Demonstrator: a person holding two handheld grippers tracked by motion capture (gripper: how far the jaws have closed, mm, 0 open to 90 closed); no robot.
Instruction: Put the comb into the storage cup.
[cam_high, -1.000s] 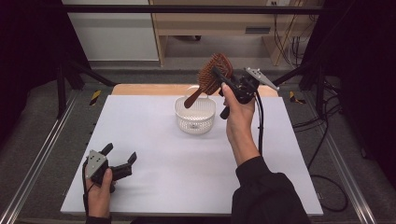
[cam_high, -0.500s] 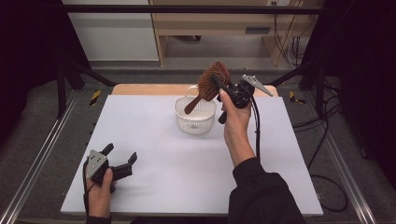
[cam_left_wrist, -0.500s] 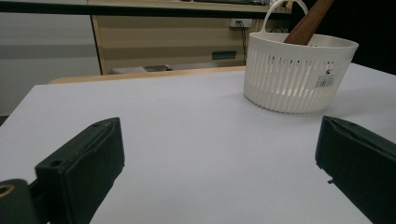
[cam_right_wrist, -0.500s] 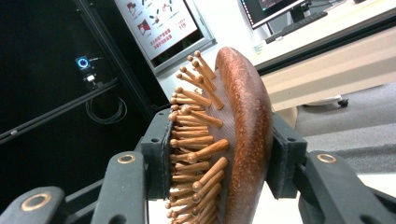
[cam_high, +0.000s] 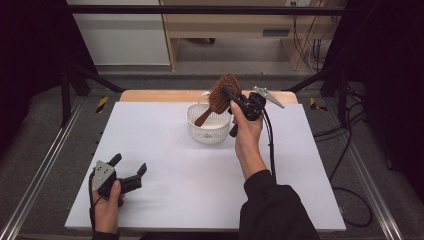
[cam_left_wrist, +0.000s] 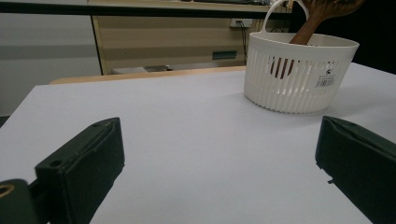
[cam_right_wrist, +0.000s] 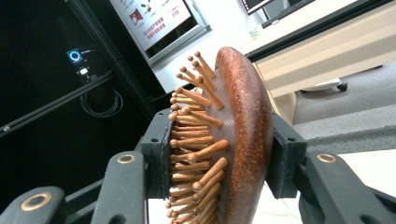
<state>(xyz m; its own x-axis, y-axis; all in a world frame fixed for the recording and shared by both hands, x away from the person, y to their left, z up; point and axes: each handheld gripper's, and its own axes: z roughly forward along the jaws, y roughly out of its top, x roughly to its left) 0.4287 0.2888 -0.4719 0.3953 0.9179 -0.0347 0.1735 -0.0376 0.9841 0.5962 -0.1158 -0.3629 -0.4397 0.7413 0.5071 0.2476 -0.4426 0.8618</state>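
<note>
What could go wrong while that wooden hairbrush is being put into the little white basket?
The right gripper pinches the hairbrush by its head, one jaw on the pegs, so it might slip or twist. The handle leans inside the light basket, which nothing steadies, so a push could tip or slide it. The left gripper rests far off, open.

The white bench (cam_high: 165, 150) is evenly lit from above, the surroundings are dark, shadows are soft, and the nearest hairbrush (cam_right_wrist: 243, 140) pins look slightly blurred.

White table (cam_high: 200, 175) carries a white slatted basket (cam_high: 210, 131) near its far edge
</note>
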